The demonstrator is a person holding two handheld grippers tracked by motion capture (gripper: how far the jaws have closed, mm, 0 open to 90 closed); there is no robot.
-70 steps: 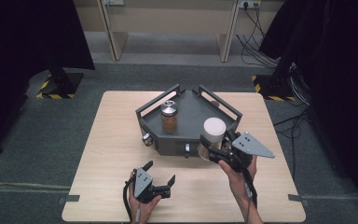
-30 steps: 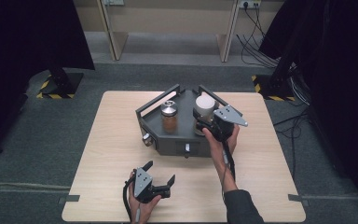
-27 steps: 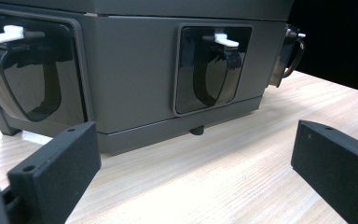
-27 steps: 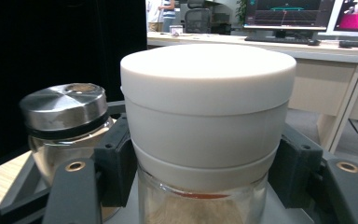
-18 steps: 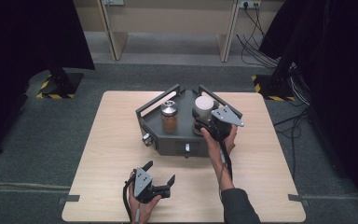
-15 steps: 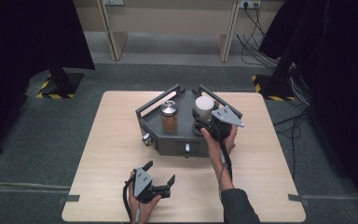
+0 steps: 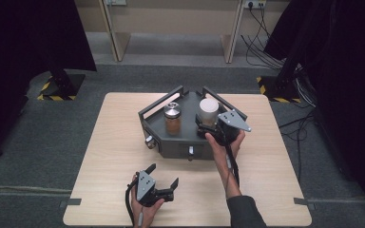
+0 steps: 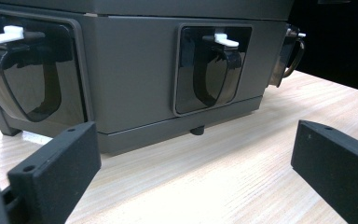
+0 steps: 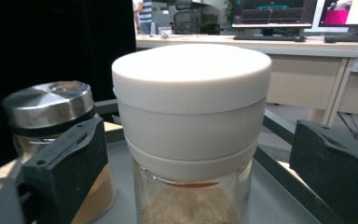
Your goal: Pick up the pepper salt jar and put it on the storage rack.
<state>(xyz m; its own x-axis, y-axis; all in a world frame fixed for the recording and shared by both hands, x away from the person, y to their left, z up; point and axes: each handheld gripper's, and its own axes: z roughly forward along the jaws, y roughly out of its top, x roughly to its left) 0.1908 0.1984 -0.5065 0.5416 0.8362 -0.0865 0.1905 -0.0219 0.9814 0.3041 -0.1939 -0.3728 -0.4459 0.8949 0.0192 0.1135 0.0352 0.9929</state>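
Observation:
A dark grey railed tray (image 7: 171, 148) stands at the table's middle back. Two jars stand on it: a metal-lidded jar (image 7: 172, 118) of brown powder and a white-lidded glass jar (image 7: 208, 110) to its right. My right gripper (image 7: 204, 126) reaches in from the tray's front right. In the right gripper view the white-lidded jar (image 9: 191, 121) stands upright between the jaws of the right gripper (image 9: 200, 133), which are open with a gap on each side; the metal-lidded jar (image 9: 51, 112) is at left. My left gripper (image 7: 163, 175) rests open near the table's front edge.
In the left gripper view the open left gripper (image 8: 193, 135) faces the tray's front wall (image 8: 135, 70), with dark recessed panels (image 8: 212, 70) and a metal knob (image 8: 286, 56) at its corner. The wooden table (image 7: 275, 156) has bare room left and right of the tray.
My right gripper has moved back and left from the tray's front-right corner, taking the white-lidded jar onto the tray. The left gripper has stayed still.

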